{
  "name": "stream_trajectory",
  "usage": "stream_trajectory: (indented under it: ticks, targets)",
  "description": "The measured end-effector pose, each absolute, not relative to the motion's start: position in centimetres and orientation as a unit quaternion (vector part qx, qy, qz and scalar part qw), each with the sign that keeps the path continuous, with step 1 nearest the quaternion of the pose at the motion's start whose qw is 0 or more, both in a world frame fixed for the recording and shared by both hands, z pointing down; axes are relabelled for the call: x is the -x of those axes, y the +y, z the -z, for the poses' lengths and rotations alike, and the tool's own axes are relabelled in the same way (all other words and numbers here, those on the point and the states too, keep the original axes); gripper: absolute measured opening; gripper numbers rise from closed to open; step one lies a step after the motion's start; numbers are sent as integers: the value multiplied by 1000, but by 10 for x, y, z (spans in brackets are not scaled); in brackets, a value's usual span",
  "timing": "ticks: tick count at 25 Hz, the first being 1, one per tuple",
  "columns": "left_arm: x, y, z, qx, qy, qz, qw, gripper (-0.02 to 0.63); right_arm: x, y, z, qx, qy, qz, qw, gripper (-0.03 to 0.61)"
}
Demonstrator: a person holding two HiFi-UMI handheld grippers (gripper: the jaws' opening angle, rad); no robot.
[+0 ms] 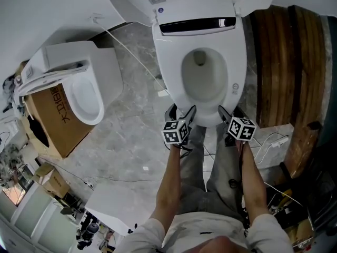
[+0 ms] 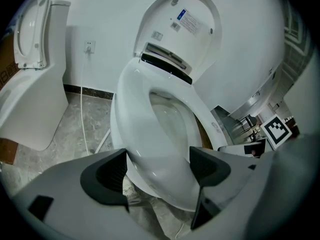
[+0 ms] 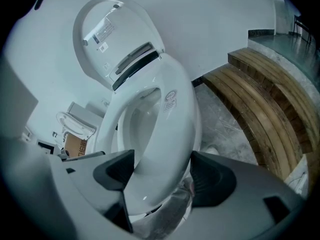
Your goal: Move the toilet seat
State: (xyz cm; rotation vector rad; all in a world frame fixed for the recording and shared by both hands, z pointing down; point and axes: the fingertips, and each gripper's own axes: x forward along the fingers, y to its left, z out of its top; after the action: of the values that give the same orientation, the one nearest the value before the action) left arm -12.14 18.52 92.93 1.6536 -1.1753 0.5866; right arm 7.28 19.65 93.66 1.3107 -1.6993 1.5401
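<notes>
The toilet seat point(image 1: 169, 70) was seen over the bowl point(image 1: 202, 75) of the toilet at the top of the head view, with the lid point(image 1: 131, 1) stood upright against the white wall behind it. The left gripper point(image 1: 181, 112) and the right gripper point(image 1: 230, 114) were held side by side at the seat's front edge, both pointed steeply downward, their marker cubes point(image 1: 176, 132) turned up toward the camera.

In the left gripper view the front left of the seat's white rim was taken between the dark pads point(image 2: 112, 171), which were closed against it on either side. In the right gripper view the front right of the rim was clamped in the same way between that gripper's pads point(image 3: 117, 171). A thin dark gap could be made out beneath the rim there, so the seat's front appeared to be lifted slightly off the bowl.

A second toilet point(image 1: 84, 88) was placed to the left, beside a cardboard box point(image 1: 52, 125). A white cable point(image 1: 126, 49) was run across the grey stone floor point(image 1: 131, 136) toward the wall. Curved wooden steps point(image 1: 284, 62) were found to the right of the toilet
</notes>
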Motion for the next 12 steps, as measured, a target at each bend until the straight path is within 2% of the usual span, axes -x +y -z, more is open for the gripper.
stream_trajectory:
  ticks: [12]
  targets:
    - [122,182,-887,-686,-490,-203,497,377,-74,194,-891,-482,-623,-574,223,371]
